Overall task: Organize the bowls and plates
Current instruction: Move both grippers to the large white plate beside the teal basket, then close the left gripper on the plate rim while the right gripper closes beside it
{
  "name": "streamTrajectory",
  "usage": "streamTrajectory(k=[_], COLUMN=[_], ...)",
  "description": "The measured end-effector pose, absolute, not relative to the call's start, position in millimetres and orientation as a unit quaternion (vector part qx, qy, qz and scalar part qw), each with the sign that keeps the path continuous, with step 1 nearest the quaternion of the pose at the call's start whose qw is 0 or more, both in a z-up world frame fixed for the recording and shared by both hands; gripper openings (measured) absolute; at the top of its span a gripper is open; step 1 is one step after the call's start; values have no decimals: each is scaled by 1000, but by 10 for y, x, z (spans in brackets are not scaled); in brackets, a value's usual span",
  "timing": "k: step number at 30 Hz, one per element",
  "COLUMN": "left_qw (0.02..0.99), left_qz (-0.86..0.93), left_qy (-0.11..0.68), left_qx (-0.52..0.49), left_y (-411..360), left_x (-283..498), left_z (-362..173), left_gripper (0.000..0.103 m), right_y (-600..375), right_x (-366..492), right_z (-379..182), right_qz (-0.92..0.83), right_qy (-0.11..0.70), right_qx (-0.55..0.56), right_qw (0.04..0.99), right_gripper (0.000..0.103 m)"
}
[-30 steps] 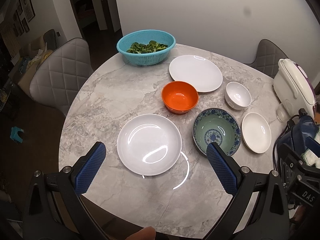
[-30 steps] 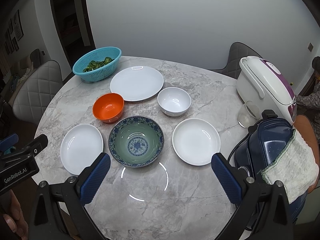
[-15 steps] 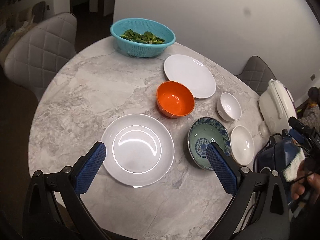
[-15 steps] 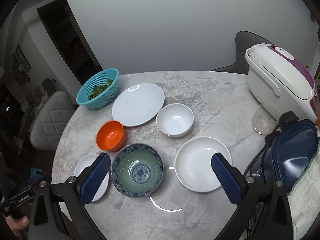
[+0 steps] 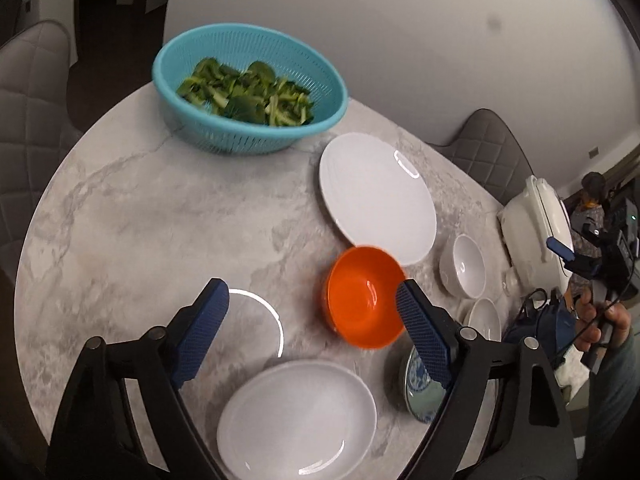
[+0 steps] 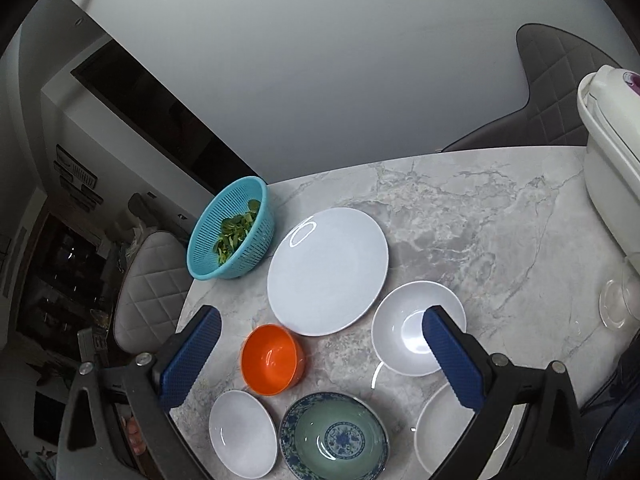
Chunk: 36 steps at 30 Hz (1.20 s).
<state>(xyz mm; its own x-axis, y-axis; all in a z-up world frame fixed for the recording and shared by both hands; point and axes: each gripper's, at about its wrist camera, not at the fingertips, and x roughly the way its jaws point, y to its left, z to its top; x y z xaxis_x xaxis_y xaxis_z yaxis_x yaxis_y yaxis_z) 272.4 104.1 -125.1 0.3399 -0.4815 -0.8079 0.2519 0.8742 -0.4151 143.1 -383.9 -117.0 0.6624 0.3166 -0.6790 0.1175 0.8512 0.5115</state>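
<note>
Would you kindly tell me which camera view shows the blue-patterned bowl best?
The right wrist view: the blue-patterned bowl lies almost whole there, its inside pattern plain. In the left wrist view, only a sliver of it shows behind a finger of the tongs.

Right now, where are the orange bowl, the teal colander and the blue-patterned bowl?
orange bowl point(image 5: 362, 300), left wrist view, inner base.
teal colander point(image 5: 240, 136), left wrist view, front outer wall.
blue-patterned bowl point(image 6: 334, 436), right wrist view, centre medallion.

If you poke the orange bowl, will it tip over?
Probably not. The orange bowl sits upright on the marble table, so it would likely slide. Its glossy look suggests plastic: probably light, slippery, and hard to break.
</note>
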Motion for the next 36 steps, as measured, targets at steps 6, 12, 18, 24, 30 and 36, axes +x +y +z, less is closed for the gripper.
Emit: streamTrajectory(k=[6,12,18,24,30,36], left_qw=[764,761,761,746,734,724], left_qz=[-256,-227,-233,-248,-265,-273], left_qy=[579,606,604,616,622,629], left_qx=[-125,-46,-38,-47,-66,-71], left_y=[712,278,74,-93,-301,-515], left_x=[3391,3884,4195,4525,4804,4906], left_z=[-1672,-2105,-2399,-2672,-2911,-3019], left_gripper=[70,70,70,62,58,38], right_y=[-4257,-4462,-4451,-4370,-4240,-4229], right_x=[2188,2961,3297,3399,3486,3517], right_z=[-1543,-2056,-2559,-2703,-2760,-2870], right_qz=[113,156,189,209,221,229], right_qy=[452,505,543,546,559,570], right_qx=[284,296,312,310,284,289], right_qw=[838,796,756,750,747,735], right_gripper=[88,78,66,58,58,54])
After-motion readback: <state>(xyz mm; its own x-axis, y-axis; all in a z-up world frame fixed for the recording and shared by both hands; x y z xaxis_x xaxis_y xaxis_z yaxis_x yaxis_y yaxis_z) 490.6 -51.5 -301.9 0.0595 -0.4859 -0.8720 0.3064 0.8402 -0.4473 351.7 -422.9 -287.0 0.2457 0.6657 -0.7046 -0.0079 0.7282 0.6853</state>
